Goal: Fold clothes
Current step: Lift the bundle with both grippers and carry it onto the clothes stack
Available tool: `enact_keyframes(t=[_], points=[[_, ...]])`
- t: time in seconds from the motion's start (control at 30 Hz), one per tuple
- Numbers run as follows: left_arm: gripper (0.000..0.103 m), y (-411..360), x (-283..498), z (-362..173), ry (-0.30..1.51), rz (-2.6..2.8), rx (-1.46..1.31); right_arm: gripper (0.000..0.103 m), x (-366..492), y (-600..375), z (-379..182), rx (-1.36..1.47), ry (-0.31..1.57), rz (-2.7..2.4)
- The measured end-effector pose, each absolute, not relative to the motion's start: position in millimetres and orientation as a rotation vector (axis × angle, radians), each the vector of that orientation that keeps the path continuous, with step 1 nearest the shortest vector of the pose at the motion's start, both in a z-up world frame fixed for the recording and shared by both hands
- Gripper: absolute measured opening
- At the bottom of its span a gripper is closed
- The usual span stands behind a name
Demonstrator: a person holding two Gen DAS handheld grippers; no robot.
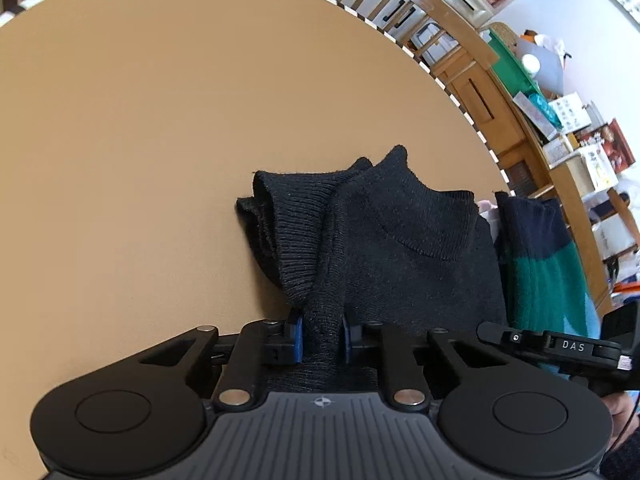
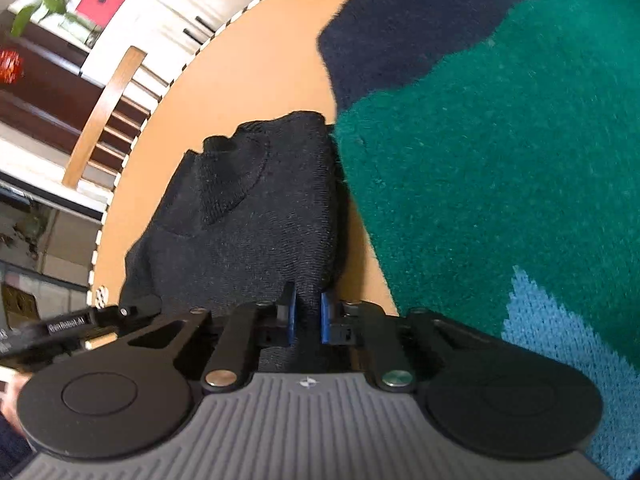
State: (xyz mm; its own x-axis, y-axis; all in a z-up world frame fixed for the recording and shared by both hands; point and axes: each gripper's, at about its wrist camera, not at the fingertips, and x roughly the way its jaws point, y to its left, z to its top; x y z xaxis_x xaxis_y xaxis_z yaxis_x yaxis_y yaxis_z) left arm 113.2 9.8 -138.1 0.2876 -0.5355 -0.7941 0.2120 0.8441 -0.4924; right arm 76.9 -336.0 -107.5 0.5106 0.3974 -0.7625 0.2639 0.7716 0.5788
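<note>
Sweater (image 1: pixel 400 248) sat on tabletop (image 1: pixel 120 160) beside green knit (image 1: pixel 540 280) | left fingers (image 1: pixel 322 336) and right fingers (image 2: pixel 307 316) both pinched shut on its near hem | imo lift both corners evenly, keep hem taut

Each tool has a matte black frame with two round black discs, silver rivets on its linkage arms, a ribbed grey centre plate stamped with a small compass mark, and blue pads on black fingers: the left tool (image 1: pixel 322 334) and the right tool (image 2: pixel 307 316) look alike. A dark knit sleeve (image 2: pixel 10 452) shows at the frame edge.
</note>
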Motion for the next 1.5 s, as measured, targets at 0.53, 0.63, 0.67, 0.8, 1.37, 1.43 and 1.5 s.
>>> enact_keyframes(t=[0.53, 0.63, 0.67, 0.8, 1.37, 1.43, 1.5], points=[[0.016, 16.7, 106.3, -106.5, 1.133, -0.537, -0.412, 0.008, 68.4, -326.4, -68.8, 0.724, 0.966, 0.098], [0.015, 15.6, 105.6, -91.0, 1.11, -0.564, -0.42, 0.008, 66.1, -321.6, -51.8, 0.721, 0.922, 0.121], [0.015, 15.1, 105.5, -85.1, 1.1, -0.573, -0.418, 0.008, 65.3, -320.0, -45.1, 0.717, 0.908, 0.128], [0.015, 9.8, 107.0, -57.3, 1.063, -0.62, -0.385, 0.008, 61.1, -319.5, -22.4, 0.728, 0.86, 0.146], [0.015, -90.5, 127.0, 77.9, 0.938, -0.98, -0.145, 0.008, 5.1, -361.0, 101.1, 0.721, 0.631, -0.023], [0.015, -115.7, 131.9, 86.1, 0.932, -1.056, -0.114, 0.008, -9.4, -367.3, 112.1, 0.713, 0.603, -0.098], [0.015, -146.3, 136.7, 90.5, 0.93, -1.13, -0.075, 0.008, -24.9, -372.8, 120.3, 0.712, 0.573, -0.179]])
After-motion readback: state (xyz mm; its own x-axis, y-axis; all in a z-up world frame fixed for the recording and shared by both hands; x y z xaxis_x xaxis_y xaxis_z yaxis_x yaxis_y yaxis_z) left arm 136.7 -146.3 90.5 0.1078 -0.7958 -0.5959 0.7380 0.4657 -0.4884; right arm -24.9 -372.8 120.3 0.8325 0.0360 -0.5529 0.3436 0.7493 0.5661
